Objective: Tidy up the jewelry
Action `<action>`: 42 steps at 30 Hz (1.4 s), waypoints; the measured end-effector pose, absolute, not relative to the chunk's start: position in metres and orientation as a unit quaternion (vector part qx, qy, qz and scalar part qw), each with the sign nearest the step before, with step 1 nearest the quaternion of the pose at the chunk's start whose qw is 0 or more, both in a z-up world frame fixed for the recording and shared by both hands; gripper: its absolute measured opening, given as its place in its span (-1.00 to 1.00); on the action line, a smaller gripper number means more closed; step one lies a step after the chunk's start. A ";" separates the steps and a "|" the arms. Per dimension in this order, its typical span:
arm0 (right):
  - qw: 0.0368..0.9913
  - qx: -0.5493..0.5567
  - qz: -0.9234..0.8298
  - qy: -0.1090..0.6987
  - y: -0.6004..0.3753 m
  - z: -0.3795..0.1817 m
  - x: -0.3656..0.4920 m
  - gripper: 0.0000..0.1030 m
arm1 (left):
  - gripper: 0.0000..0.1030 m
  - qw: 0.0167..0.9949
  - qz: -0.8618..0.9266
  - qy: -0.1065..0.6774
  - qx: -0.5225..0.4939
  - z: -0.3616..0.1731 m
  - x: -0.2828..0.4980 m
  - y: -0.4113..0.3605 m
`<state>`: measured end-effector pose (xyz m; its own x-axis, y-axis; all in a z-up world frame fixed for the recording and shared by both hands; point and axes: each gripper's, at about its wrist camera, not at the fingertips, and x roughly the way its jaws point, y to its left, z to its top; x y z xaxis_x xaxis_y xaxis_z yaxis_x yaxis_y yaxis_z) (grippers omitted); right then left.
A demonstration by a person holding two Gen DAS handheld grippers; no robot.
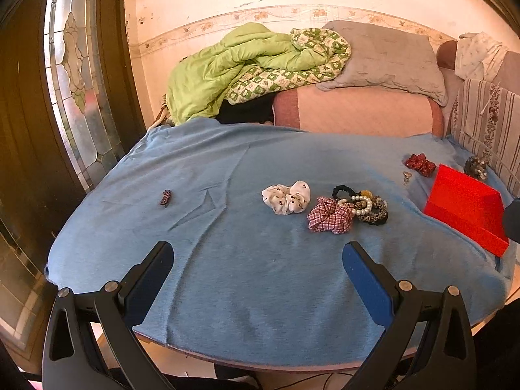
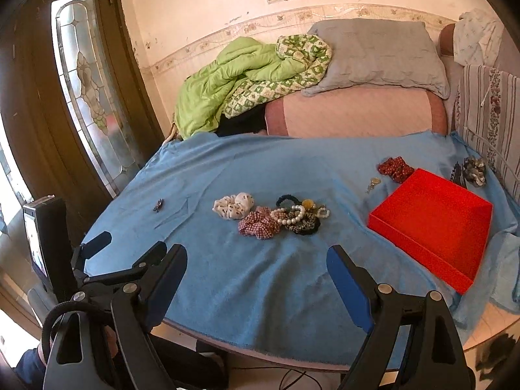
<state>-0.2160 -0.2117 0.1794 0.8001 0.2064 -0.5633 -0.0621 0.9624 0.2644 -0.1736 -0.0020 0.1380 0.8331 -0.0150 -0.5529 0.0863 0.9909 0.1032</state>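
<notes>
I hold both the left gripper (image 1: pixel 258 253) and right gripper (image 2: pixel 256 256) spread wide and empty over the near edge of the blue cloth (image 2: pixel 260 286), with bare fabric ahead. Beyond lie three soft scrunchies: white spotted (image 2: pixel 233 206), checked (image 2: pixel 259 222), red (image 2: pixel 396 168). A pearl bracelet (image 2: pixel 294 214) and an open red tray (image 2: pixel 432 224) sit to the right.

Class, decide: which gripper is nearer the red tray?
Right. The right gripper hovers open near the table's front edge, the red tray just to its right; the left gripper, also open, sits farther left.

Red tray (image 2: pixel 455 253), blue cloth (image 2: pixel 260 276), red-checked scrunchie (image 2: pixel 258 224).
</notes>
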 end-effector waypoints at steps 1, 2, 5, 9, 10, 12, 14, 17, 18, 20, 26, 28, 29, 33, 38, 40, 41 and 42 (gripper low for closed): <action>0.941 0.116 0.071 0.311 -0.212 0.179 -0.215 0.77 | 1.00 0.955 -0.027 0.289 0.061 0.138 -0.173 -0.002; 0.940 0.115 0.071 0.313 -0.210 0.178 -0.214 0.77 | 1.00 0.955 -0.027 0.289 0.061 0.137 -0.172 -0.001; 0.939 0.113 0.074 0.316 -0.209 0.177 -0.213 0.77 | 1.00 0.955 -0.026 0.289 0.063 0.137 -0.172 -0.001; 0.938 0.109 0.075 0.320 -0.207 0.174 -0.212 0.77 | 1.00 0.954 -0.025 0.291 0.064 0.136 -0.171 0.000; 0.938 0.108 0.075 0.322 -0.205 0.174 -0.211 0.77 | 1.00 0.953 -0.024 0.294 0.064 0.134 -0.169 0.001; 0.936 0.109 0.079 0.326 -0.205 0.171 -0.208 0.77 | 1.00 0.952 -0.024 0.298 0.065 0.132 -0.166 0.001; 0.934 0.110 0.082 0.329 -0.205 0.168 -0.206 0.77 | 1.00 0.951 -0.023 0.301 0.066 0.129 -0.164 0.001; 0.932 0.111 0.084 0.334 -0.205 0.165 -0.201 0.77 | 1.00 0.949 -0.023 0.306 0.066 0.125 -0.159 0.002; 0.931 0.113 0.085 0.336 -0.205 0.163 -0.199 0.77 | 1.00 0.949 -0.022 0.308 0.067 0.124 -0.157 0.001; 0.930 0.114 0.086 0.340 -0.205 0.160 -0.195 0.77 | 1.00 0.947 -0.022 0.313 0.067 0.120 -0.154 0.001; 0.922 0.121 0.086 0.357 -0.209 0.144 -0.180 0.77 | 1.00 0.941 -0.023 0.331 0.068 0.105 -0.140 0.001; 0.919 0.123 0.087 0.363 -0.211 0.138 -0.175 0.77 | 1.00 0.937 -0.027 0.341 0.065 0.098 -0.132 0.004; 0.917 0.126 0.087 0.368 -0.214 0.134 -0.170 0.77 | 1.00 0.936 -0.027 0.346 0.064 0.094 -0.127 0.006; 0.910 0.134 0.083 0.383 -0.225 0.121 -0.149 0.69 | 1.00 0.929 -0.037 0.365 0.048 0.083 -0.102 0.022; 0.906 0.138 0.068 0.394 -0.243 0.111 -0.114 0.67 | 0.99 0.920 -0.041 0.387 0.037 0.076 -0.057 0.034; 0.905 0.142 0.063 0.395 -0.249 0.109 -0.098 0.67 | 0.82 0.914 -0.049 0.402 0.021 0.074 -0.030 0.037; 0.905 0.143 0.063 0.395 -0.251 0.108 -0.093 0.67 | 0.76 0.910 -0.053 0.412 0.011 0.072 -0.016 0.037; 0.905 0.146 0.065 0.395 -0.254 0.106 -0.083 0.67 | 0.69 0.904 -0.060 0.424 -0.004 0.070 0.000 0.036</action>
<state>-0.0834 -0.2545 0.1063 0.6791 0.2330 -0.6961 -0.0020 0.9488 0.3157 -0.0003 0.0363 0.0695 0.6341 -0.1111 -0.7653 0.1050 0.9928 -0.0572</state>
